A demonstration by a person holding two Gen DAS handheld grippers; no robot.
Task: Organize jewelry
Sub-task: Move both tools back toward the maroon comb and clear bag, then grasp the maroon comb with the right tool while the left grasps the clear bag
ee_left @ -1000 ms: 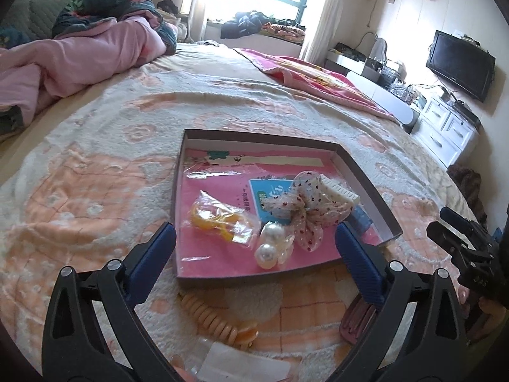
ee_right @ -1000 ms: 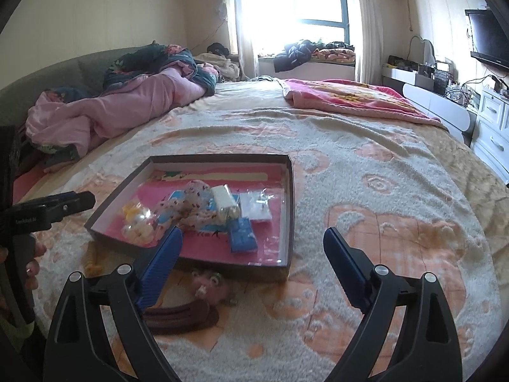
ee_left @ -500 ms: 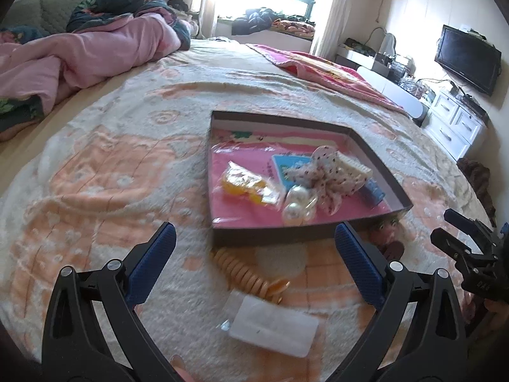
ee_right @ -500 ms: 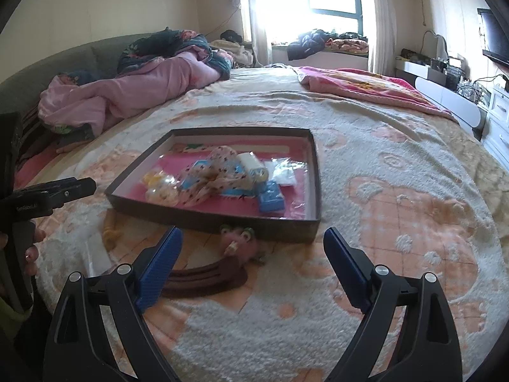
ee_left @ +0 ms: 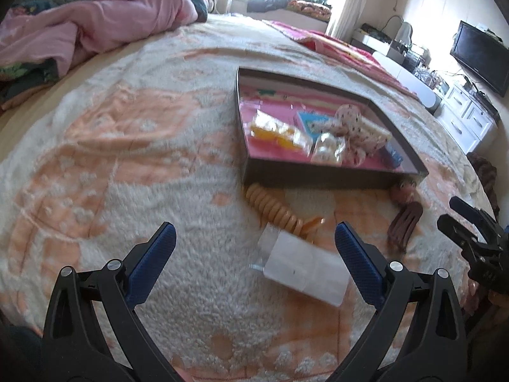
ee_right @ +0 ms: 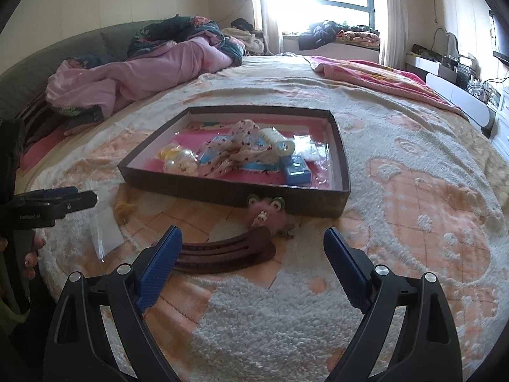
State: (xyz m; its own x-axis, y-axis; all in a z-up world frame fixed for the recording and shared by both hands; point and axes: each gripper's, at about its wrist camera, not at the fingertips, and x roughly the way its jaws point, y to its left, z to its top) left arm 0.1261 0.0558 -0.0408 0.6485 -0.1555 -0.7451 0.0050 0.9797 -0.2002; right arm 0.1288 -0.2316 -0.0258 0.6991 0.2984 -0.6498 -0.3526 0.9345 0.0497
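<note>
The left gripper (ee_left: 254,248) hangs over the fleecy blanket (ee_left: 127,165) with its blue-padded fingers spread wide and nothing between them; a clear plastic packet (ee_left: 302,270) lies just ahead of its right finger, blurred, its contents impossible to make out; beyond it a coil of orange rings (ee_left: 273,210) runs up to the near wall of the shallow dark box (ee_left: 318,178). The right gripper (ee_right: 253,254) is likewise wide open and empty; a long brown hair clip (ee_right: 222,251) lies on the blanket between its fingers, its left end hidden behind the left pad; a pink clip with small figures (ee_right: 270,213) rests touching the box's front wall (ee_right: 222,195). Inside the box lie a spotted fabric bow (ee_right: 241,149), a blue block (ee_right: 297,172), a pale roll (ee_right: 276,141) and bagged pearly and yellow pieces (ee_right: 178,159), piled so that their edges are hard to separate; in the left view they smear with motion. A crumpled pink quilt (ee_right: 143,70) lies at the far side of the bed.
</note>
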